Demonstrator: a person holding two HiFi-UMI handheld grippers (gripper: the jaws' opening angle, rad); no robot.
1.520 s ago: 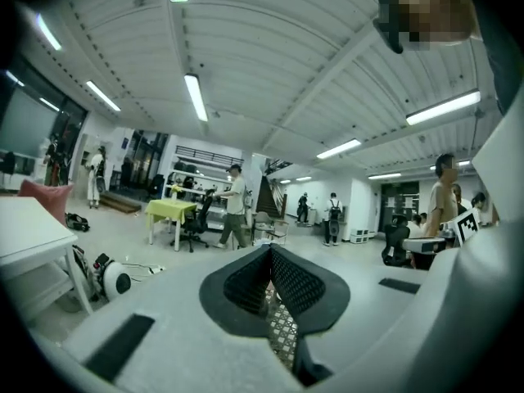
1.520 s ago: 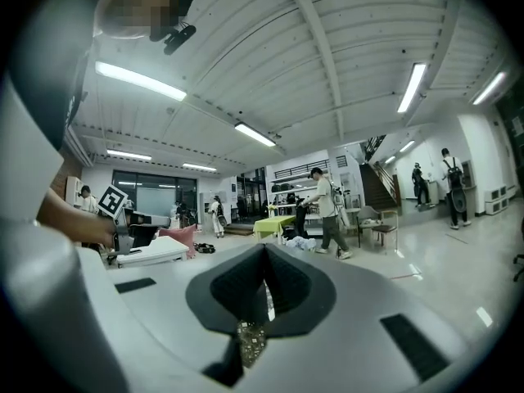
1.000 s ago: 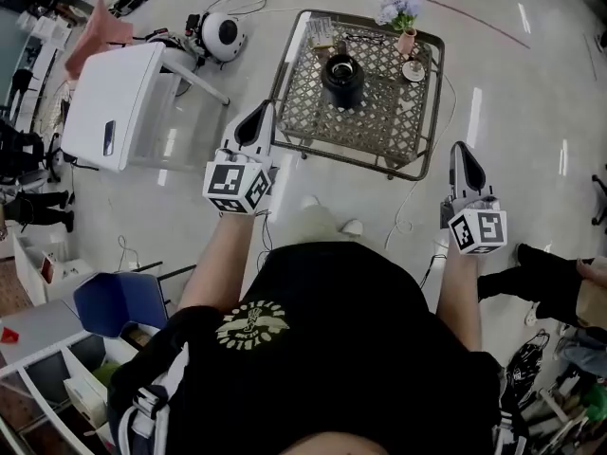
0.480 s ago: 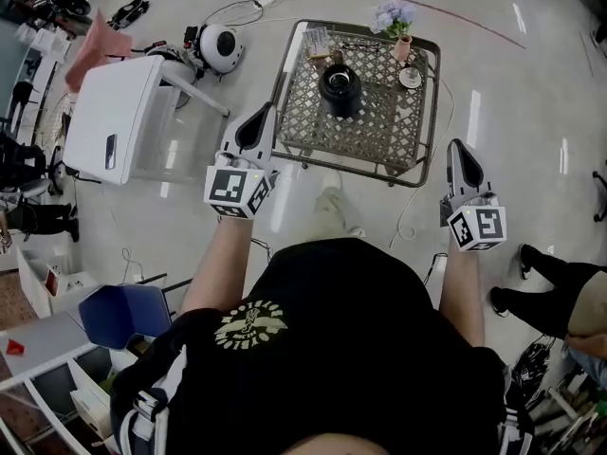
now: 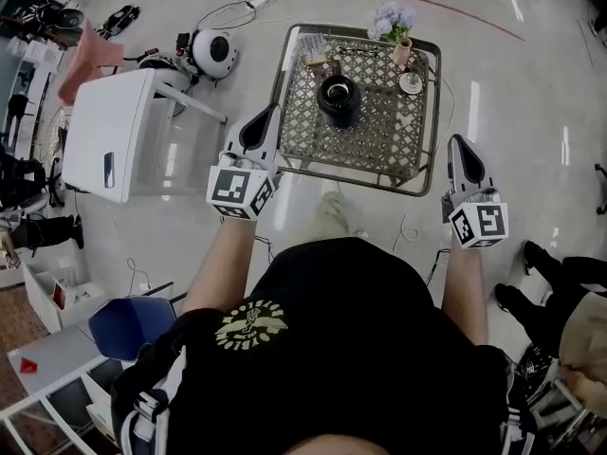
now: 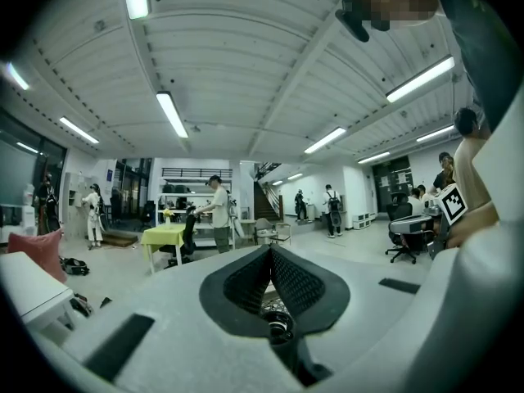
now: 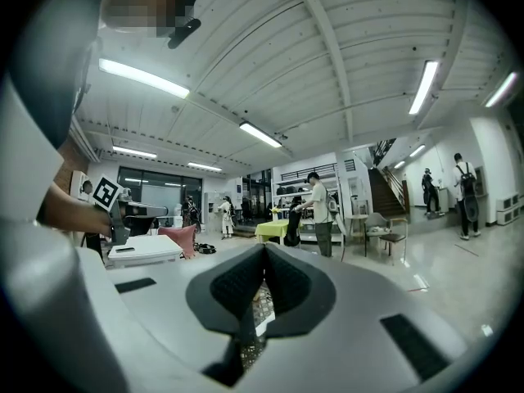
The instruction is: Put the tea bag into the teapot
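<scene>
A black teapot (image 5: 339,99) stands near the middle of a metal lattice table (image 5: 379,145) on the floor ahead. Small items lie at the table's back left corner (image 5: 314,52); I cannot tell which is the tea bag. My left gripper (image 5: 269,112) is held out level with its tip over the table's near left corner. It is shut and holds nothing, its pads meeting in the left gripper view (image 6: 270,250). Just off the near right corner, my right gripper (image 5: 455,142) is also shut and empty (image 7: 264,250).
A vase of pale flowers (image 5: 398,25) and a small saucer (image 5: 411,83) sit at the table's back right. A white cabinet (image 5: 109,131), a round white device (image 5: 211,53) and cables lie to the left. A person's legs (image 5: 555,287) are at the right.
The person has stepped towards the table. Both grippers have moved forward with them, and the left tip now overlaps the table's near left corner. Both stay shut.
</scene>
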